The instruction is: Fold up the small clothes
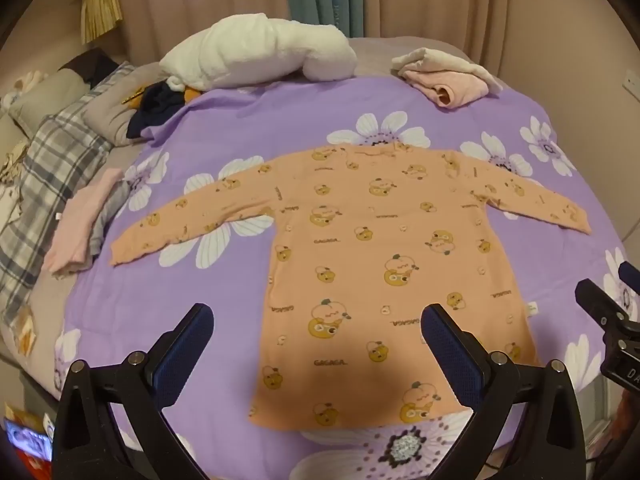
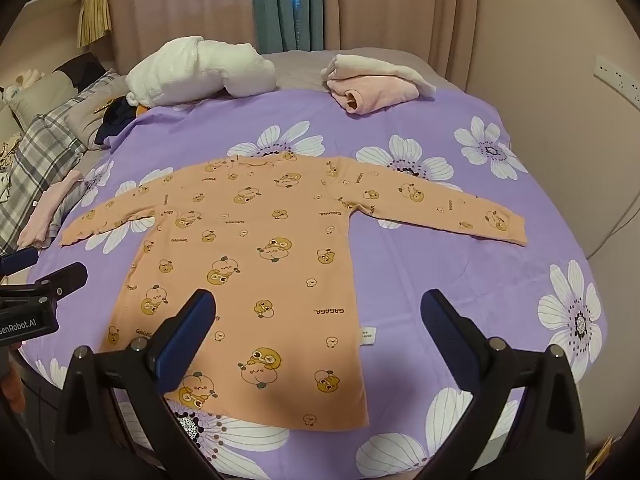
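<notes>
**Both grippers hovering wide over the flat shirt, fold not yet begun**

The left gripper (image 1: 316,320) is hanging with its blue-padded fingers (image 1: 188,344) spread fully apart and holding nothing; the right gripper (image 2: 318,308) is doing the same, its fingers (image 2: 452,328) wide and empty. Just beyond and below both pairs of fingers, the orange long-sleeved shirt (image 1: 384,272) is lying flat on the purple flowered bed cover (image 1: 224,128), hem toward the fingers, neckline away, both sleeves stretched out sideways. The hem is sitting between the left fingers, while the shirt's right side seam with its small white tag (image 2: 367,336) is lying between the right fingers.

Well beyond the shirt, a folded pink garment (image 2: 372,94) and a white plush bundle (image 2: 200,72) are resting at the far edge of the bed; another pink piece (image 1: 80,224) is lying off to the left.

Judging by the layout, the step in hand is the first fold. It would likely go best if each gripper is pinching only one sleeve cuff or shoulder edge, lifting just clear of the cover, and carrying it across the body so the sleeve lands flat. Catching the bed cover along with the thin fabric looks like the main risk.
</notes>
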`<state>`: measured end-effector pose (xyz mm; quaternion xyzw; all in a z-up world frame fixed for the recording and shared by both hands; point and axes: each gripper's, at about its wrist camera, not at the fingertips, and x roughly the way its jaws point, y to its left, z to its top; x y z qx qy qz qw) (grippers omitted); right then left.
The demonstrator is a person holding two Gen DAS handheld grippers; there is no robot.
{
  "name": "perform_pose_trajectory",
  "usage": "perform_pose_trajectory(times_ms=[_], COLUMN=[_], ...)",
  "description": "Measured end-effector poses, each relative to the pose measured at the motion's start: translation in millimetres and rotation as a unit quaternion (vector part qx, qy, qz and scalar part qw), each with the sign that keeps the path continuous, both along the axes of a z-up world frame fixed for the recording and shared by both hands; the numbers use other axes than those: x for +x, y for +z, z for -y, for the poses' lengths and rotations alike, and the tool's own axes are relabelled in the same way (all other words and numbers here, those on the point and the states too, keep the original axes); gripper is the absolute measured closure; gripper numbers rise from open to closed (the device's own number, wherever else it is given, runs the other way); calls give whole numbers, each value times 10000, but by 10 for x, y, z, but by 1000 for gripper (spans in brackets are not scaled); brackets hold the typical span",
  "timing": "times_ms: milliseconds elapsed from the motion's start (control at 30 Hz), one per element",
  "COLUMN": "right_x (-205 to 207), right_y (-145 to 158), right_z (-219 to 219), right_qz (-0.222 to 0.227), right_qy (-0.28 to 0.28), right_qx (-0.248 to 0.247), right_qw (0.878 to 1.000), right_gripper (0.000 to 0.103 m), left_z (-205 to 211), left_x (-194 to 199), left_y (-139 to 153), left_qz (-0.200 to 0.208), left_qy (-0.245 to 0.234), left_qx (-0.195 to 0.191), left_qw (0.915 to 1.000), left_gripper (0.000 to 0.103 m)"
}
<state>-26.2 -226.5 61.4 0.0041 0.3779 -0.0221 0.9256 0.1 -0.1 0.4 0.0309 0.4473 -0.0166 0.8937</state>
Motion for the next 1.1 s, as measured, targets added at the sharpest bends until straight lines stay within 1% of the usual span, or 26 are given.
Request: perform_pose_trajectory(times_ms=[367, 533, 800, 867, 1000, 1100], right_x=[4, 23, 13, 10, 10, -5], right_y=[11, -1, -16, -17, -42, -33], right_z=[-71, -63, -71, -70, -59, -54], right_qz=[33, -48, 18, 98, 10, 141], right_qy=[26, 59, 63, 49, 17, 19], right_qx=[-48, -48, -36, -17, -41, -33], right_qw=[10000, 10000, 10000, 9999, 10000, 9999], right_gripper=[0, 0, 0, 0, 0, 0], left_z=[-26, -10, -9, 5, 5, 4], left_x=[23, 13, 16, 17, 39, 43], left_y=[6, -10, -15, -12, -29, -32], left_qz=[-12, -1, 0, -5, -15, 1], left_qy=[-1, -7, -5, -12, -15, -24], left_qx=[-1, 17, 17, 12, 10, 8], left_qw=[10000, 10000, 10000, 10000, 10000, 10000], left_gripper=[0, 0, 0, 0, 0, 0])
